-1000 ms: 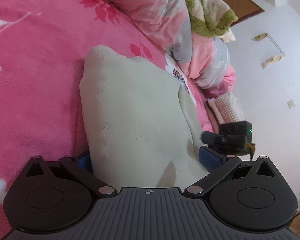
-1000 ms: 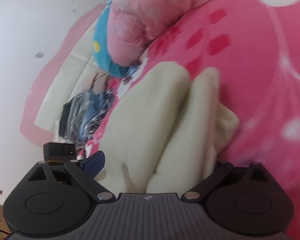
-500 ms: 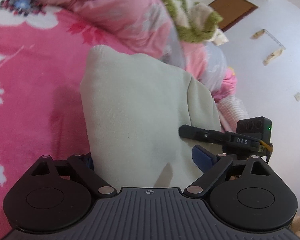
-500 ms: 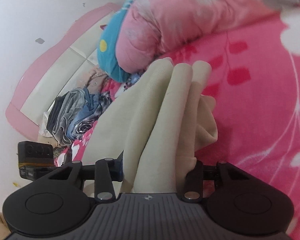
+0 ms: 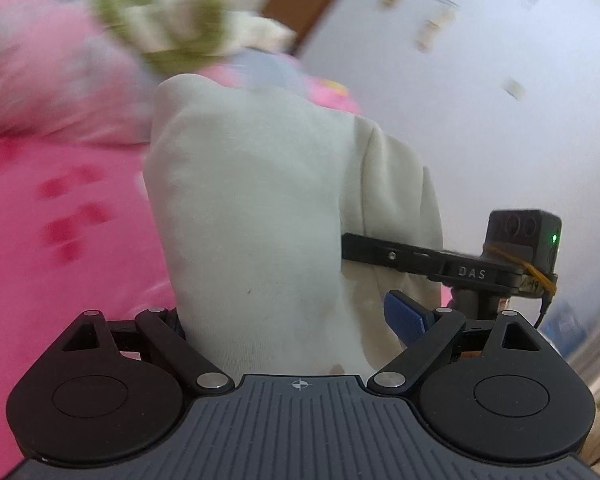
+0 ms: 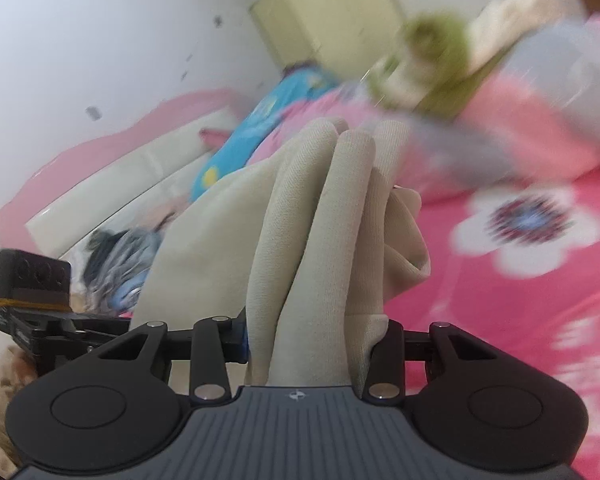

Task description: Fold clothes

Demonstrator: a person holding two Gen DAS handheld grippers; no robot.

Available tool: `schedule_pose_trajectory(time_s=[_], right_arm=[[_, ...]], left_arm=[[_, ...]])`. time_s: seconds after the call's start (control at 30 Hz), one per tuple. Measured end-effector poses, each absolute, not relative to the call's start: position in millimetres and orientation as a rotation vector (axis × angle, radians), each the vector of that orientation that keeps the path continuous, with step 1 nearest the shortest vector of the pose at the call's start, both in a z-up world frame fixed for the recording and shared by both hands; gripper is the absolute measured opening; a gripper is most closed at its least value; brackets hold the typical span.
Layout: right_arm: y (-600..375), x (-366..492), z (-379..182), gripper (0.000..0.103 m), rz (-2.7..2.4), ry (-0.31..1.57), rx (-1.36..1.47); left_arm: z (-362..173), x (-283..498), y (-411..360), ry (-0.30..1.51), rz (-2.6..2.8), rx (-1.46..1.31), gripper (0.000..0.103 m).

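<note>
A cream folded garment is lifted clear of the pink bed and fills the middle of both wrist views. My left gripper is shut on its thick near edge. Its blue right pad presses the side of the bundle, and the cloth hides the left finger. In the right wrist view the garment shows as several upright folds. My right gripper is shut tight on their base. The right gripper's finger reaches in from the right and bites the same bundle.
The pink flowered blanket covers the bed below. A pink quilt with a green and white fluffy throw is heaped at the back. A blue pillow and dark folded clothes lie near the pink headboard. White wall stands at the right.
Both grippers have risen with the garment, lifting it off the blanket. The right gripper closed on the folds during the last second. The background is blurred by the motion.
</note>
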State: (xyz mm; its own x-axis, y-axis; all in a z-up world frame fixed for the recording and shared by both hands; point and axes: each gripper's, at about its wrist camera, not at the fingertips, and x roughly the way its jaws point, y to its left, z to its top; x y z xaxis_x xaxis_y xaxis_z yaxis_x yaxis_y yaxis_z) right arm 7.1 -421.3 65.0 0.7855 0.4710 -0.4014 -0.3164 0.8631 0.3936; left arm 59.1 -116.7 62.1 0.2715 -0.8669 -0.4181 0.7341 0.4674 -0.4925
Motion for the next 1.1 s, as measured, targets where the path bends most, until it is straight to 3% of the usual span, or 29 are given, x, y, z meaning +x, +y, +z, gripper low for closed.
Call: schedule_pose_trajectory(time_s=[0.3,0.57,0.9,1.1], right_arm=[[-565,-64,138,0.043,0.042,0.382,0.113],[-678,-37,190,0.042,-0.18,0.369,-0.113],[-774,51,206,0.042,-0.215,0.383,-0.295],[-807,104,183,0.042,-0.205,0.462,-0.372]], left_arm=[[105,55,-325,0.623,-1.365,-0.106,0.089],[121,97,-468,0.614,-1.455,-0.212,0.088],[107,151,-575,0.594,-1.472,-0.237,0.089],[77,184,-603,0.628,-1.436,-0.257,0.089]])
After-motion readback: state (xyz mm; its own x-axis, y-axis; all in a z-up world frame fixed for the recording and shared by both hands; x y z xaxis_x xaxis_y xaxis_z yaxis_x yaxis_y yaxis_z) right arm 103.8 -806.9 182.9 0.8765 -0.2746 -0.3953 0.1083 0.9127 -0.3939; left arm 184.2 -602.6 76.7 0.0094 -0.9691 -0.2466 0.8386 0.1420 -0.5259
